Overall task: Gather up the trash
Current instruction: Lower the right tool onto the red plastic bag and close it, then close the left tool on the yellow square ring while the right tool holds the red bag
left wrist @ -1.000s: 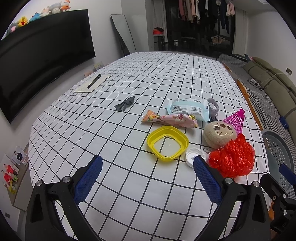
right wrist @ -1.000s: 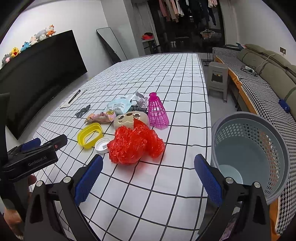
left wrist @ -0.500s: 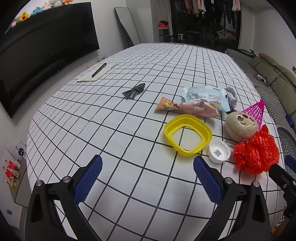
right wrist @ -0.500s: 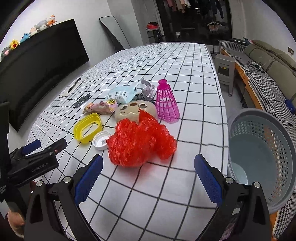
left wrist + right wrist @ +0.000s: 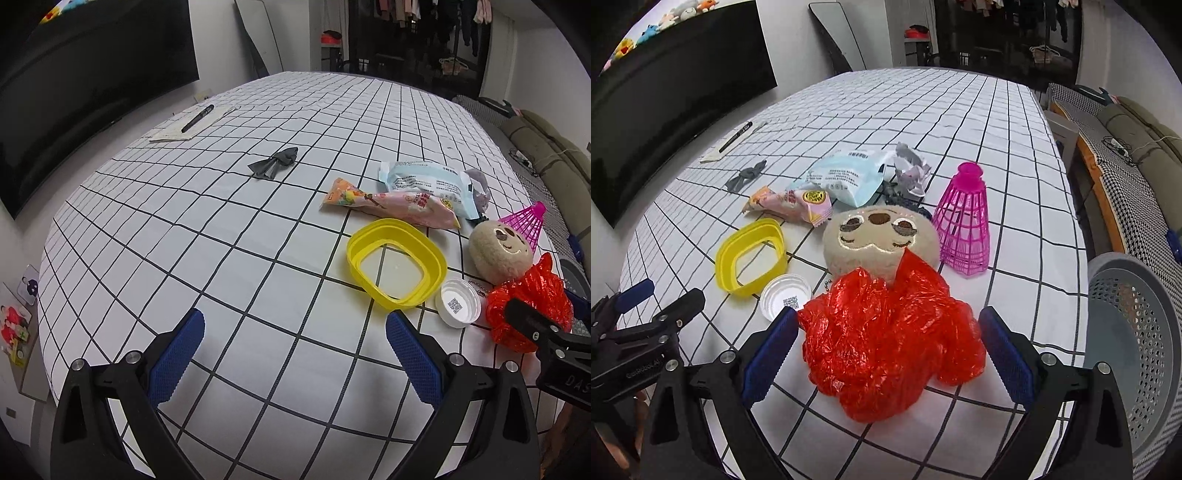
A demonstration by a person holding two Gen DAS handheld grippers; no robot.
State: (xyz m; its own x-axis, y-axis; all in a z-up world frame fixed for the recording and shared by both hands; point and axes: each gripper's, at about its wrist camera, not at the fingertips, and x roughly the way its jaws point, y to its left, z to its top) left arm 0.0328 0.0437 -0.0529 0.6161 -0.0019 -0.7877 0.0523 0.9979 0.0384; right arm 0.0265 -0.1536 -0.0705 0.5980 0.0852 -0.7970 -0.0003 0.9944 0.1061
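the right hand-held gripper [image 5: 886, 343] is spread wide, its two blue pads on either side of a crumpled red plastic bag [image 5: 890, 343] that lies on the table [image 5: 1008, 147], a surface covered in a white cloth with a black grid. the pads flank the bag; whether they touch it is hard to tell. right behind the bag, touching it, lies a round beige plush face [image 5: 879, 240], and just to its right stands an upright pink plastic shuttlecock [image 5: 964, 221]. off the table's right edge sits a grey perforated basket [image 5: 1137, 332].

the left hand-held gripper [image 5: 291, 347] is also spread wide, with nothing between its pads, over bare cloth near the front edge. ahead and to its right lies a yellow ring-shaped lid [image 5: 397, 267], with a small white cap [image 5: 458, 302] bearing a qr code just beside it. further back, a pink snack wrapper [image 5: 391, 203] touches a pale blue packet [image 5: 428, 182], and a scrap of crumpled grey paper [image 5: 478, 184] sits at the packet's far end. well apart to the left lies a dark grey twisted scrap [image 5: 273, 166], and near the far left edge a black pen [image 5: 197, 118] rests on a sheet of paper [image 5: 173, 133]
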